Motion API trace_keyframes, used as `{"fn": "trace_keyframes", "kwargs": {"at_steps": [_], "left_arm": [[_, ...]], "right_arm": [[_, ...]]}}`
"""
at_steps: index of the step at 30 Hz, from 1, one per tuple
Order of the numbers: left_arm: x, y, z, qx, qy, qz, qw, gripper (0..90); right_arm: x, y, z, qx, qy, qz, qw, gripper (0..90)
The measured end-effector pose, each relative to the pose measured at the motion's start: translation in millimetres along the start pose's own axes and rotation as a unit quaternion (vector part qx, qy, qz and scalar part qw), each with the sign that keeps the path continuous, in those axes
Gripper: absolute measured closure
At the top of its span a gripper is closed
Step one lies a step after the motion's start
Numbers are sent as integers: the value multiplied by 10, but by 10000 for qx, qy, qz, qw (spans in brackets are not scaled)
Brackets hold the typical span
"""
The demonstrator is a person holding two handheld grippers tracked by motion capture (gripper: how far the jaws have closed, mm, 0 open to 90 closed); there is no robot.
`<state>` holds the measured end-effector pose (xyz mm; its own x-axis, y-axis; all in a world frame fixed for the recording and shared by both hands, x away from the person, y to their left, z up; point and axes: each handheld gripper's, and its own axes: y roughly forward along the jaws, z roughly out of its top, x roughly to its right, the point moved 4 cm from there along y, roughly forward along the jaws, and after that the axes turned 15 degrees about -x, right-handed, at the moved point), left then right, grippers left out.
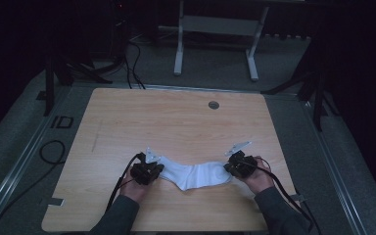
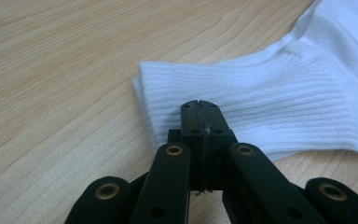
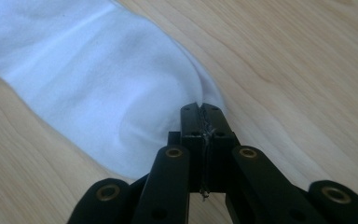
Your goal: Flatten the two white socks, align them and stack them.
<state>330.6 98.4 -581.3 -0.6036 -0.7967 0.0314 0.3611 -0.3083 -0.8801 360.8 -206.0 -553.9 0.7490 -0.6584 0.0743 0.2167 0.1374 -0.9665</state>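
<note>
A white sock (image 1: 196, 175) lies stretched across the near part of the wooden table (image 1: 176, 122), sagging a little in the middle. My left gripper (image 1: 157, 169) is at its left end. In the left gripper view the jaws (image 2: 199, 105) are pressed together over the ribbed cuff (image 2: 284, 102), with a thin line of fabric between the pads. At the sock's right end is my right gripper (image 1: 231, 169). Its jaws (image 3: 199, 108) are shut on the smooth toe (image 3: 88, 79), and the cloth puckers toward the tips.
A round grommet hole (image 1: 214, 105) sits near the table's far edge. A desk frame (image 1: 215, 44) stands on the floor behind. Cables (image 1: 51, 152) loop on the floor at the left. The person's forearms come in over the near edge.
</note>
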Motion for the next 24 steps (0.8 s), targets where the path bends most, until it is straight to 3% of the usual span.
{"fn": "trace_keyframes", "kwargs": {"at_steps": [6, 15, 18, 19, 21, 22, 24], "left_arm": [[-1, 1, -6, 7, -31, 15, 10000, 899], [-63, -17, -33, -8, -202, 140, 9997, 899], [-79, -23, -41, -1, -259, 101, 9996, 897], [-84, -24, -45, 33, -257, 51, 9997, 892], [-80, -28, -45, 60, -268, 11, 9996, 884], [-77, -30, -45, 63, -274, 7, 9996, 861], [-76, -35, -44, 65, -284, -27, 9996, 852]], "right_arm": [[136, -77, -80, 108, 205, -79, 9997, 885], [125, 66, -17, 217, 219, 79, 9995, 876], [110, 92, 10, 218, 196, 105, 9995, 841], [103, 101, 29, 242, 183, 109, 9995, 779], [106, 95, 35, 269, 184, 94, 9994, 757], [115, 62, 41, 366, 244, 108, 9990, 677], [141, 8, 43, 501, 298, 100, 9982, 627]]}}
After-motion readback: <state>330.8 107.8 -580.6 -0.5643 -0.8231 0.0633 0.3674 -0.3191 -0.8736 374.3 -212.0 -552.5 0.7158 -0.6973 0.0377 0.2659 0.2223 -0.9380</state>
